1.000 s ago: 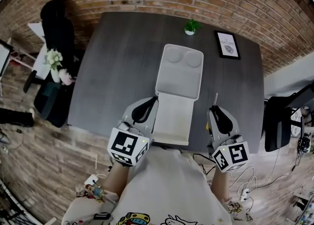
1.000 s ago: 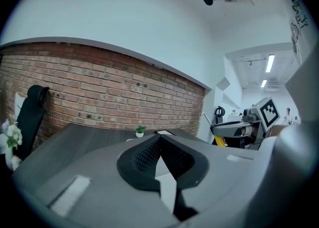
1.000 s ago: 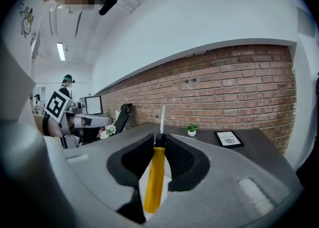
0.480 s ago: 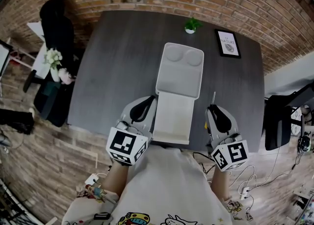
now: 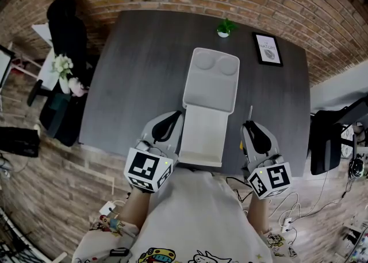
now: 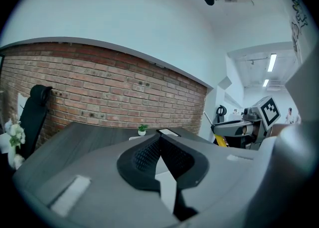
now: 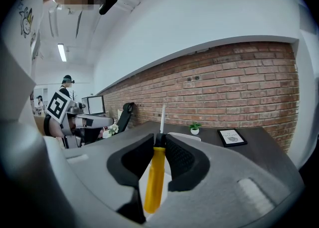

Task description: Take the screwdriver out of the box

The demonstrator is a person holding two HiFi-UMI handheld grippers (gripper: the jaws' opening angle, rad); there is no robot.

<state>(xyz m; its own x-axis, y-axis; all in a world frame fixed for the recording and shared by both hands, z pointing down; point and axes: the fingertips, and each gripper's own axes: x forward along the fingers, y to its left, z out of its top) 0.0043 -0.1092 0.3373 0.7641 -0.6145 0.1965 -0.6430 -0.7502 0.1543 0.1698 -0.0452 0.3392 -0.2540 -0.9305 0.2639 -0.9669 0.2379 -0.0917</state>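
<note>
Holding steady is all I see over the last second: neither hand has shifted, and the box (image 5: 201,138) lies open on the surface (image 5: 138,72) just as it did, lid folded flat away from me. My right hand-held gripper (image 7: 160,141) is clamped narrow on the screwdriver (image 7: 154,182). Its pads grip the yellow handle near the collar, and the metal shaft sticks out ahead past the jaw tips. In the head view the tool sits just to the right of the box, outside its edge, so I judge the removal itself done. My left hand-held gripper (image 6: 158,140) is fully closed with nothing in it, just beside the box's left edge. What's left, I'd say, is only setting the screwdriver down or stopping here.
</note>
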